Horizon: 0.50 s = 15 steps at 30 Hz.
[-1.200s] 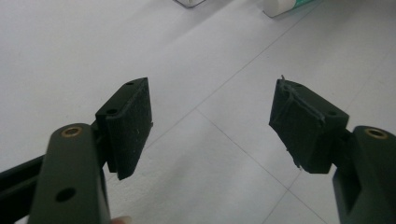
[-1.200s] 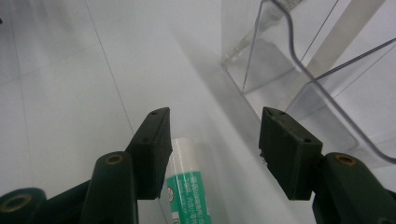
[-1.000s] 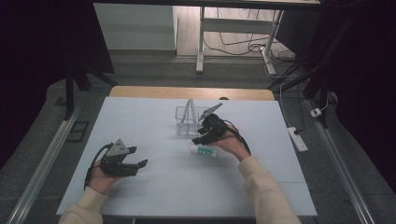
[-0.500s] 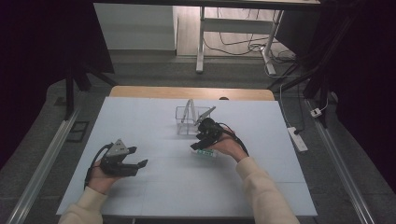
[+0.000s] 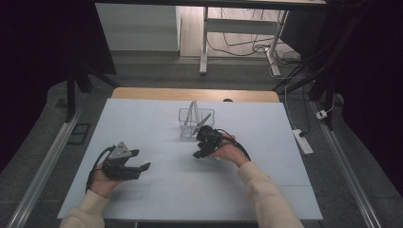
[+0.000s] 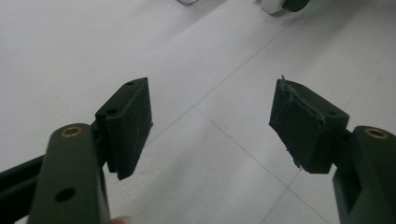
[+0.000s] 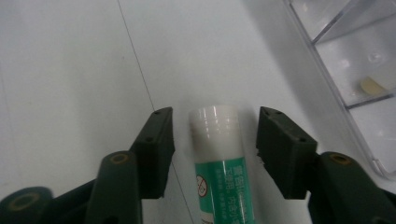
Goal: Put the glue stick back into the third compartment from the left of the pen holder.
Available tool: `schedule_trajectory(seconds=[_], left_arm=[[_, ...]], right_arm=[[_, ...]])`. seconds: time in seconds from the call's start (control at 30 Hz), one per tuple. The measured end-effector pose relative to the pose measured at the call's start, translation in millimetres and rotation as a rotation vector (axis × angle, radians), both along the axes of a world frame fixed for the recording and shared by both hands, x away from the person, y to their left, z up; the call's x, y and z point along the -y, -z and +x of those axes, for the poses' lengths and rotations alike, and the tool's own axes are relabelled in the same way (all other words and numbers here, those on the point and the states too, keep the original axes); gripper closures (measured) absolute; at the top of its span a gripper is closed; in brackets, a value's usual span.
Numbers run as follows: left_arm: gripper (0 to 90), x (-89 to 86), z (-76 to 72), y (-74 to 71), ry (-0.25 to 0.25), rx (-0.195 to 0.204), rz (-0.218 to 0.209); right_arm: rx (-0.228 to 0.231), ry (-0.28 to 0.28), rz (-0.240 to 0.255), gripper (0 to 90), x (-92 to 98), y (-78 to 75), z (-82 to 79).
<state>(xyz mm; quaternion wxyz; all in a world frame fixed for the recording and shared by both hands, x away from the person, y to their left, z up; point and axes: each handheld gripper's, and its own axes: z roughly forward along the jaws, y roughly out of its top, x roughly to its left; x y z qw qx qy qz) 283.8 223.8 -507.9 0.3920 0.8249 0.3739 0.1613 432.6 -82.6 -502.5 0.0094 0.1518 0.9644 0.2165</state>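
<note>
I see my right gripper (image 7: 212,144) at frame centre, jaws apart astride a green-and-white tube (image 7: 222,158) lying on the white table (image 5: 157,190) | clear plastic organizer (image 5: 196,122) just beyond | left gripper (image 6: 210,126) lower left, jaws wide, empty.

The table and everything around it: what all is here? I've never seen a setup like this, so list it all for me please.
Table: one, white top with a wooden far edge, centre.
Clear box: one, see-through plastic with compartments, mid-table, just beyond the right gripper.
Tube: one, green with a white cap, lying flat on the table between the right gripper's open jaws, not yet gripped.
Power strip: one, white, on the floor right of the table.
Cables: several, dark, on the floor beyond the table.
Left gripper: one, black, jaws open, over bare table at the left.
Right gripper: one, black, jaws open, angled down at the tube.
</note>
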Motion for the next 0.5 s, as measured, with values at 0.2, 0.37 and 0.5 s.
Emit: schedule_trajectory(seconds=[0.2, 0.37, 0.5], left_arm=[[29.7, -0.2, 0.4, 0.4, 0.003, -0.003, 0.002], [29.7, -0.2, 0.5, 0.4, 0.002, -0.003, 0.002], [29.7, -0.2, 0.6, 0.4, 0.002, -0.003, 0.001]], right_arm=[[0.019, -0.001, -0.04, 64.3, -2.5, 0.9, -0.4], [0.039, -0.008, -0.061, 64.6, -3.0, -0.5, -2.3], [0.044, 0.001, -0.036, 64.7, 0.0, -4.5, -2.3]])
